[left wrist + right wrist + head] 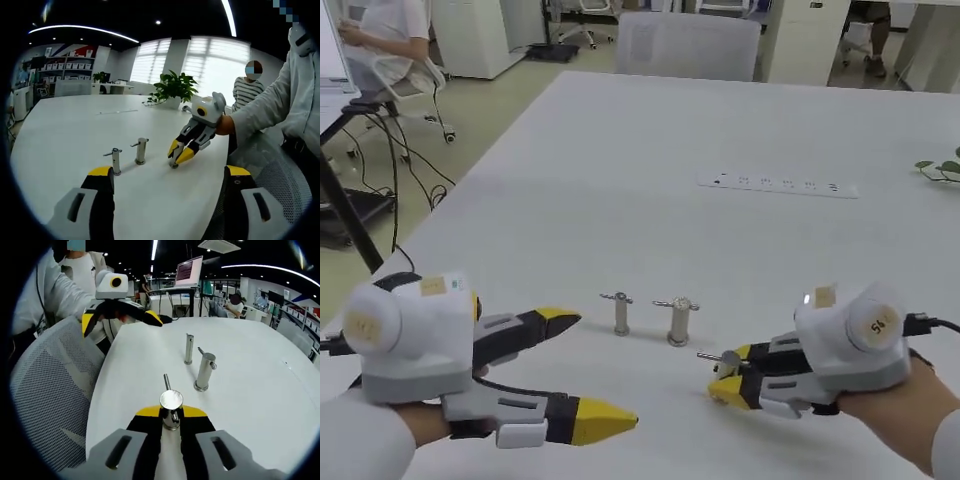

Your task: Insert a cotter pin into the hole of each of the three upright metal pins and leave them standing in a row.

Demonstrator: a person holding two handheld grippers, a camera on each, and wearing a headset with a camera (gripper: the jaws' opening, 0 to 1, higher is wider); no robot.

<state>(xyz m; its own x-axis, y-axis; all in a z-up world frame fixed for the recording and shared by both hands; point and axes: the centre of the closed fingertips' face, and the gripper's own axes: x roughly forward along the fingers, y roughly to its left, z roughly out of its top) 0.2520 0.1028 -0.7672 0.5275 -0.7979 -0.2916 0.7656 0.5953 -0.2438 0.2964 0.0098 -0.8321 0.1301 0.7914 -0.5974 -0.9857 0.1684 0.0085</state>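
Observation:
Two upright metal pins stand side by side on the white table [620,200]: a slim pin [620,313] and a thicker pin [678,320], each with a cotter pin through its top. They also show as the slim pin [116,161] [188,348] and the thicker pin [141,151] [204,371]. My right gripper [725,375] [171,415] is shut on a third pin [728,358] [171,401], to the right of the other two. A cotter pin [166,381] sticks out of it. My left gripper [590,370] [169,172] is open, holds nothing and stays left of the row.
A white power strip [780,184] lies farther back on the table. Plant leaves [945,168] reach in at the right edge. A mesh chair [50,390] stands at the near table edge. Cables and a stand [360,200] are on the floor to the left.

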